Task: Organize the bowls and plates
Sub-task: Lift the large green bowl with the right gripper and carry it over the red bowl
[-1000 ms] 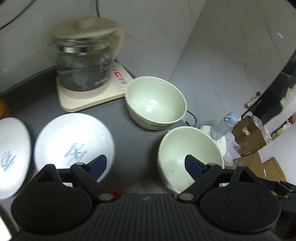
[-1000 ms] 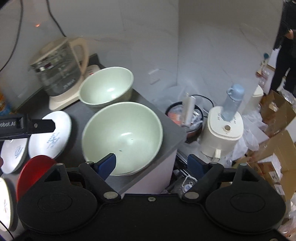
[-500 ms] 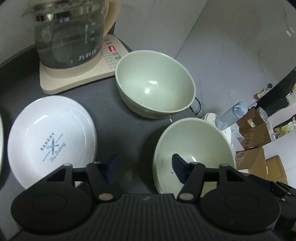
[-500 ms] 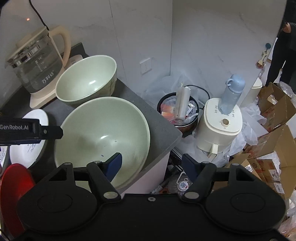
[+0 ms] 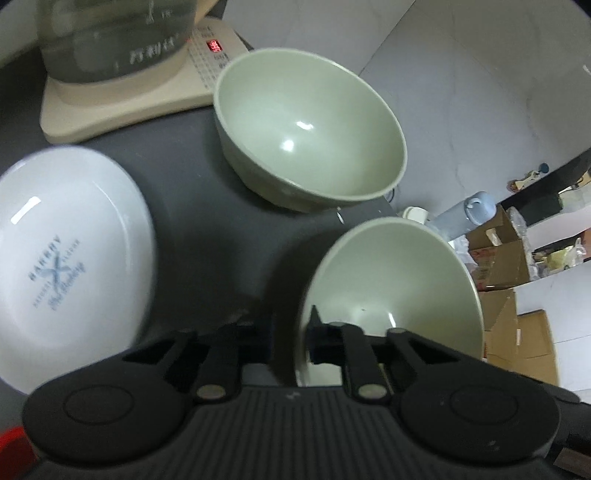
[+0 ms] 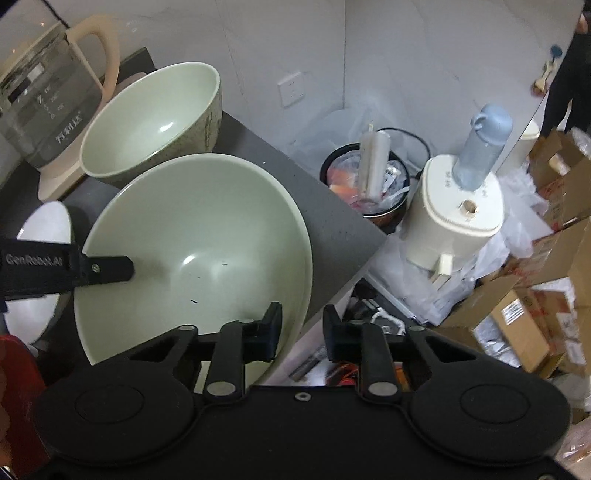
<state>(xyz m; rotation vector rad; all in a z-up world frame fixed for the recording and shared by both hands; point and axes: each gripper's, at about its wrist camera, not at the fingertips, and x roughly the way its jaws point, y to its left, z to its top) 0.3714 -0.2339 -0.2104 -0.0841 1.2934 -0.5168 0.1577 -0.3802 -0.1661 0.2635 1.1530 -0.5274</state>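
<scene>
Since a second ago we have brought both grippers down onto the near bowl (image 6: pixel 199 236), and both pairs of jaws have narrowed from wide.

Item, left gripper (image 5: pixel 291 332): we pinch the near bowl's left rim, one finger inside, one outside. The right wrist view confirms this, showing a black finger (image 6: pixel 105 267) reaching over that rim into the bowl.

Item, right gripper (image 6: pixel 302 330): jaws are closing astride the bowl's near right rim, one finger inside, one outside. We cannot tell whether the pads press yet.

Item, near bowl: pale green, at the near right corner of the dark counter (image 6: pixel 332 218).

Item, far bowl (image 5: pixel 310 129): same green, standing just behind the near one, beside the glass kettle (image 5: pixel 110 33) on its cream base (image 5: pixel 129 99).

Left wrist view only: white plate (image 5: pixel 70 258) with blue lettering in full, left of the bowls; the base's red display.

Right wrist view only: a bin (image 6: pixel 365 181), a cream appliance (image 6: pixel 458 218) with a blue bottle (image 6: pixel 480 147) on it, and cardboard boxes (image 6: pixel 517 325) on the floor beyond the counter's right edge.
</scene>
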